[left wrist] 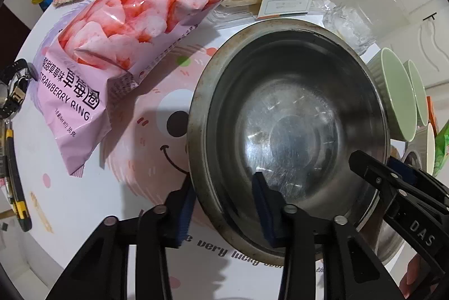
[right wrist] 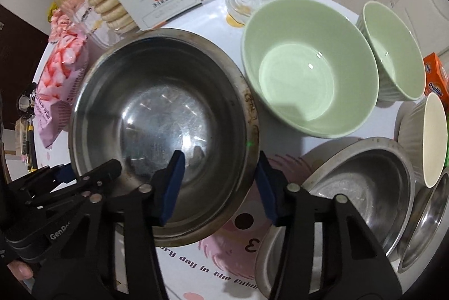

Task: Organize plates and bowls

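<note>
Jaws of both grippers straddle opposite rims of a steel bowl [left wrist: 289, 131] on the printed tablecloth [left wrist: 157, 114], pads not visibly pressing.

Left gripper [left wrist: 224, 204] and right gripper [right wrist: 217, 184] each have one pad inside, one outside. Green bowls [right wrist: 308, 69] stand just beside; a strawberry snack bag [left wrist: 112, 52] lies near.

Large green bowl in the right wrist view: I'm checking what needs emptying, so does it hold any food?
No, the large green bowl shows only its bare glossy inside.
</note>
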Tool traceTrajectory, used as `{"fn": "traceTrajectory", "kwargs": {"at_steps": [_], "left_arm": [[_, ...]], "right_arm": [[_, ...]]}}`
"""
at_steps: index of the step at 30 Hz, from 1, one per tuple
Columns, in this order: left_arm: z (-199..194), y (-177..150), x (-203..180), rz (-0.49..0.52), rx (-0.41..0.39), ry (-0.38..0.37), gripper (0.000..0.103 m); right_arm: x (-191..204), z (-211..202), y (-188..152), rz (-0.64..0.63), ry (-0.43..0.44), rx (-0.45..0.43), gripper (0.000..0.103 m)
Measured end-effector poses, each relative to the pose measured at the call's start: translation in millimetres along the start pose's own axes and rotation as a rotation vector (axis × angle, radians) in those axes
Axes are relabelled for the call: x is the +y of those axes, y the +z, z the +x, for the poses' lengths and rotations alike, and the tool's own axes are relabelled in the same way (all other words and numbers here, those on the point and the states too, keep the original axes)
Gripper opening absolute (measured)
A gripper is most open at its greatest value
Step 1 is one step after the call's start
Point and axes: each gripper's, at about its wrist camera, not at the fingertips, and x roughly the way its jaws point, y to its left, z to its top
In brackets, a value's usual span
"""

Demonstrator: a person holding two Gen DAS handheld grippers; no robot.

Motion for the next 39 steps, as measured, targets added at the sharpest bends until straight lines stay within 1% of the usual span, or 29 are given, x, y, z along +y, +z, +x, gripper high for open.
{"fn": "traceTrajectory", "kwargs": {"at_steps": [1,2,4,6,7,8,10,14,17,22,26,27,31,33,39], "left_arm": [[1,2,0,-0.001,0.005,-0.003,0.031],[3,3,-1,-0.001,0.010,-0.008,0.027],[8,6,-3,0.001,0.021,-0.008,0.026],[10,3,1,-0.005,0.019,0.000,0.022],[11,4,2,-0.010,0.018,-0.003,0.021],[14,5,5,-0.015,0.016,-0.011,0.021],[13,3,11,-0.014,0.013,-0.019,0.021],[17,6,16,-0.019,0.009,-0.020,0.019],[10,-1,22,-0.026,-0.002,-0.023,0.018],[-2,-5,27,-0.010,-0.032,-0.022,0.017],[-12,-19,31,0.038,-0.047,-0.025,0.016],[-12,-18,28,0.045,-0.047,-0.026,0.016],[-15,-34,35,0.076,-0.048,-0.032,0.016],[-12,-38,37,0.088,-0.040,-0.036,0.016],[-3,-58,29,0.161,-0.048,-0.014,0.016]], "right_arm": [[-2,1,0,0.003,-0.002,0.003,0.045],[-4,1,0,0.008,-0.003,0.002,0.041],[-9,1,0,0.023,0.005,0.000,0.035],[-13,2,0,0.033,0.013,0.005,0.028],[-15,2,1,0.037,0.014,0.004,0.026],[-16,2,1,0.040,0.012,0.003,0.021],[-22,1,1,0.047,0.014,0.000,0.017],[-20,2,0,0.040,0.004,-0.005,0.017],[-18,0,-4,0.039,0.008,-0.007,0.017],[-12,-19,-21,0.047,0.017,-0.034,0.017],[-9,-35,-45,0.079,0.023,-0.057,0.017],[-8,-39,-53,0.093,0.028,-0.061,0.017],[0,-51,-86,0.128,0.039,-0.079,0.017],[3,-52,-101,0.147,0.032,-0.087,0.017],[0,-47,-131,0.217,0.026,-0.085,0.018]]}}
